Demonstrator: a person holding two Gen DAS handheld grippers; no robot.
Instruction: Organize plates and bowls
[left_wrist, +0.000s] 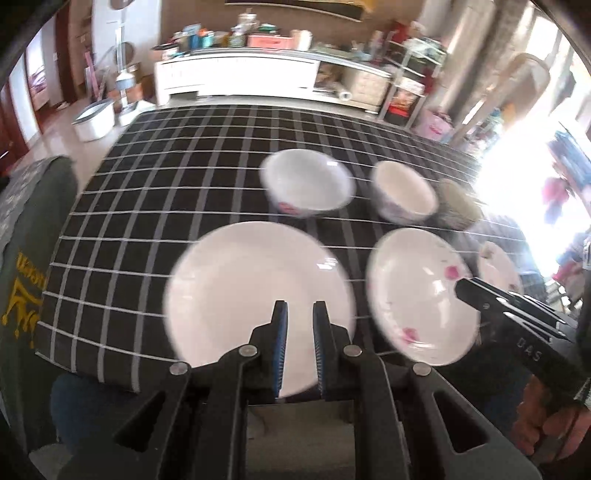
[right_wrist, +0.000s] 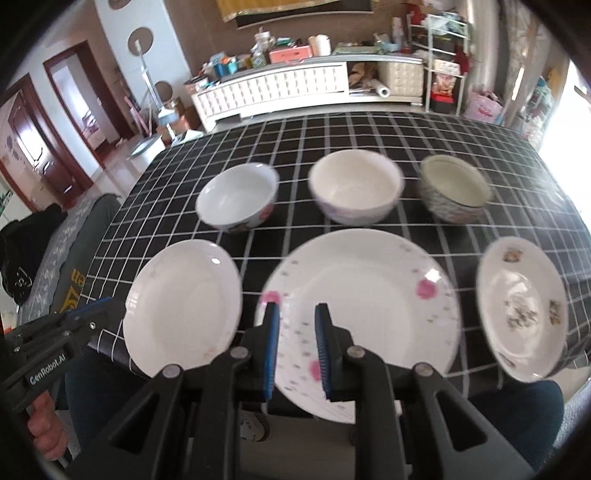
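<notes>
Three plates lie in a front row on the black grid tablecloth (right_wrist: 369, 129): a plain white plate (right_wrist: 181, 306), a pink-flowered plate (right_wrist: 369, 306) and a small patterned plate (right_wrist: 521, 306). Behind them stand three bowls: a white bowl (right_wrist: 236, 199), a cream bowl (right_wrist: 354, 192) and a grey patterned bowl (right_wrist: 454, 188). My left gripper (left_wrist: 300, 306) hovers over the plain white plate (left_wrist: 258, 295), jaws a narrow gap apart with nothing in them. My right gripper (right_wrist: 297, 310) hovers likewise over the flowered plate, nothing between its pads. Each gripper shows at the other view's edge.
A grey garment (left_wrist: 26, 258) is draped at the table's left edge. Beyond the far edge stand a cluttered white cabinet (right_wrist: 280, 88) and a metal rack (right_wrist: 443, 62). A white tub (left_wrist: 92, 122) sits on the floor at left. A hand (right_wrist: 44, 424) grips the left tool.
</notes>
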